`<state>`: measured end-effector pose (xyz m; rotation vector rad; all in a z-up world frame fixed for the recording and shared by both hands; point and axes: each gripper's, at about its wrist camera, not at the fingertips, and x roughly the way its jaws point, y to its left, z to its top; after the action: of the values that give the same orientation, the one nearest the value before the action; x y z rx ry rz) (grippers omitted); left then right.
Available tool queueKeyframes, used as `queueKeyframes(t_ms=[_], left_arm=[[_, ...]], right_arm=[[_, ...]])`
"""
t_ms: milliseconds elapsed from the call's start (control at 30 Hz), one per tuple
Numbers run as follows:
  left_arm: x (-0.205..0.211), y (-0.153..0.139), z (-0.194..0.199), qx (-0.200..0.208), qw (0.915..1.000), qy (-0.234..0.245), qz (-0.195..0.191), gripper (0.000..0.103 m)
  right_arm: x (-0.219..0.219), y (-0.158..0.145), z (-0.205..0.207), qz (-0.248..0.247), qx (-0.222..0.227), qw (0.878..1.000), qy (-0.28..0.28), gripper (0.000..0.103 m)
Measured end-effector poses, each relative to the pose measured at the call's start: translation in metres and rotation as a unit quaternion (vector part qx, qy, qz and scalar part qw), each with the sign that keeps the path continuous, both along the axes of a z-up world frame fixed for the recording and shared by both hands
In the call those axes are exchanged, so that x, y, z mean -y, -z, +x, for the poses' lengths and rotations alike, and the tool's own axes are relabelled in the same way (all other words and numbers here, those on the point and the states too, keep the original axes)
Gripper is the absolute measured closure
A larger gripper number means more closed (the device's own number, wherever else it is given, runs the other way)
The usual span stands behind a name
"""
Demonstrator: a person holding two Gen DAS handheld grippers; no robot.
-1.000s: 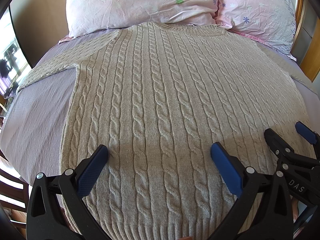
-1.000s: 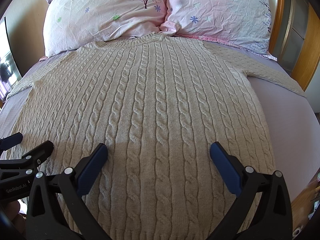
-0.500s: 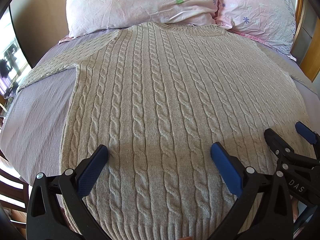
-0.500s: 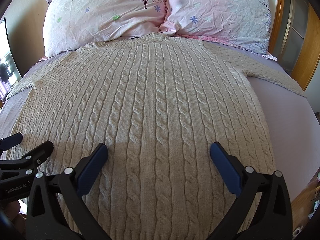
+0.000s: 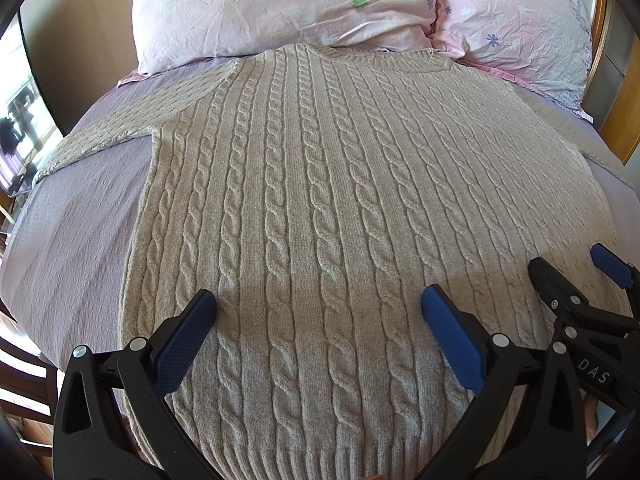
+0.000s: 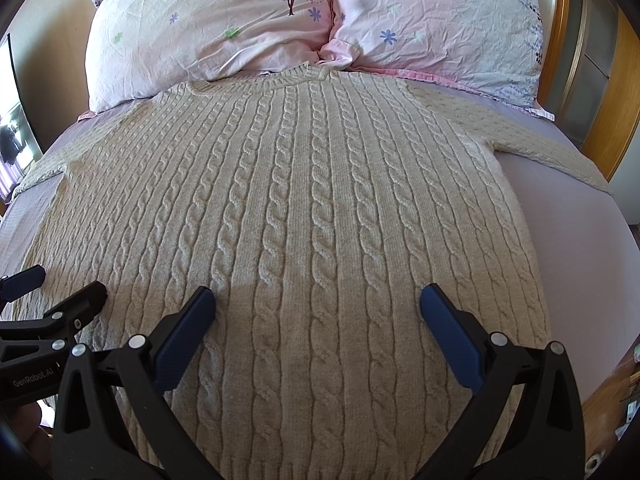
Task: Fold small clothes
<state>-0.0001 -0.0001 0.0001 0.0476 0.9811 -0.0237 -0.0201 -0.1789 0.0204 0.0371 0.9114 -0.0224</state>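
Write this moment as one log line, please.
sweater: flat, unfolded on bed | left gripper: open, above hem | right gripper: open, above hem

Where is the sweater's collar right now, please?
In both views the collar lies at the far end of the sweater, touching the seam where the two pillows meet.

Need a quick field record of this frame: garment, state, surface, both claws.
garment: cable-knit sweater, beige
state: spread flat, unfolded, sleeves out to the sides, collar toward the pillows
surface: bed with lilac sheet
left claw: open, above the hem area, holding nothing
right claw: open, above the hem area, holding nothing
fold progress: none visible
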Motion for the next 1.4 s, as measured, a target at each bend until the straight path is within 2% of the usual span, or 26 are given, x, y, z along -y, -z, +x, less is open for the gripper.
queueKeyframes(t_ms=[167, 267, 333, 400, 433, 467, 533, 567, 633, 700, 767, 900, 933, 1000, 1033, 1067, 1100, 1133, 1167, 1233, 1300, 1400], left_arm=[[0.0, 0.003, 0.0, -0.004, 1.0, 0.001, 0.001, 0.001], [-0.001, 0.003, 0.001, -0.005, 1.0, 0.007, 0.0, 0.001], [0.0, 0.001, 0.002, -0.007, 0.9999, 0.011, 0.0, 0.001], [0.0, -0.001, 0.001, -0.007, 0.9997, 0.022, 0.003, 0.001], [0.0, -0.002, 0.001, -0.004, 0.9996, 0.026, 0.003, 0.001], [-0.001, -0.002, 0.0, 0.001, 0.9995, 0.031, -0.001, 0.001], [-0.006, -0.005, -0.001, 0.025, 0.9988, 0.037, -0.017, 0.001], [-0.009, -0.009, -0.001, 0.043, 0.9979, 0.04, -0.028, 0.001], [-0.018, -0.018, -0.001, 0.081, 0.9944, 0.045, -0.051, 0.001], [-0.027, -0.027, 0.003, 0.107, 0.9895, 0.053, -0.081, 0.001], [-0.038, -0.036, 0.011, 0.121, 0.9856, 0.049, -0.107, 0.001], [-0.064, -0.047, 0.029, 0.137, 0.982, 0.014, -0.129, 0.001], [-0.07, -0.049, 0.032, 0.141, 0.9819, 0.003, -0.127, 0.001], [-0.084, -0.053, 0.038, 0.148, 0.9819, -0.011, -0.117, 0.001], [-0.09, -0.054, 0.041, 0.151, 0.9826, -0.018, -0.107, 0.001], [-0.097, -0.055, 0.043, 0.151, 0.9834, -0.023, -0.098, 0.001], [-0.105, -0.056, 0.045, 0.153, 0.9836, -0.029, -0.092, 0.001], [-0.114, -0.057, 0.045, 0.156, 0.9831, -0.04, -0.087, 0.001], [-0.126, -0.058, 0.045, 0.161, 0.9821, -0.055, -0.081, 0.001], [-0.149, -0.061, 0.046, 0.168, 0.9797, -0.085, -0.068, 0.001], [-0.175, -0.062, 0.049, 0.174, 0.9757, -0.113, -0.072, 0.001], [-0.222, -0.059, 0.057, 0.177, 0.9625, -0.162, -0.127, 0.001]], right_arm=[[0.0, 0.001, 0.005, -0.001, -0.003, 1.0, -0.005, 0.002], [0.003, 0.003, -0.003, 0.006, 0.023, 0.999, -0.04, 0.002], [0.022, -0.006, -0.003, 0.059, 0.016, 0.995, -0.075, 0.003], [0.07, -0.029, -0.007, 0.157, 0.06, 0.984, -0.063, 0.004], [0.101, -0.043, -0.008, 0.185, 0.094, 0.978, -0.033, 0.004], [0.134, -0.056, -0.007, 0.194, 0.124, 0.973, 0.012, 0.004], [0.205, -0.068, -0.003, 0.186, 0.156, 0.963, 0.121, 0.007], [0.241, -0.069, 0.001, 0.184, 0.161, 0.954, 0.176, 0.02], [0.315, -0.059, 0.014, 0.21, 0.144, 0.928, 0.273, 0.038], [0.376, -0.041, 0.025, 0.262, 0.118, 0.895, 0.341, 0.047], [0.418, -0.025, 0.036, 0.281, 0.096, 0.873, 0.386, 0.052], [0.462, 0.002, 0.058, 0.311, 0.068, 0.844, 0.433, 0.052], [0.47, 0.005, 0.063, 0.319, 0.078, 0.838, 0.436, 0.052], [0.479, 0.006, 0.071, 0.309, 0.074, 0.836, 0.447, 0.057], [0.482, 0.009, 0.077, 0.306, 0.072, 0.836, 0.45, 0.066], [0.486, 0.013, 0.082, 0.305, 0.069, 0.834, 0.455, 0.086], [0.49, 0.016, 0.085, 0.311, 0.069, 0.831, 0.457, 0.096], [0.49, 0.014, 0.087, 0.31, 0.075, 0.829, 0.459, 0.096], [0.482, 0.005, 0.089, 0.29, 0.086, 0.836, 0.457, 0.096], [0.446, -0.031, 0.099, 0.228, 0.134, 0.873, 0.41, 0.097], [0.391, -0.071, 0.115, 0.202, 0.168, 0.907, 0.329, 0.097], [0.276, -0.124, 0.135, 0.181, 0.21, 0.945, 0.172, 0.097]])
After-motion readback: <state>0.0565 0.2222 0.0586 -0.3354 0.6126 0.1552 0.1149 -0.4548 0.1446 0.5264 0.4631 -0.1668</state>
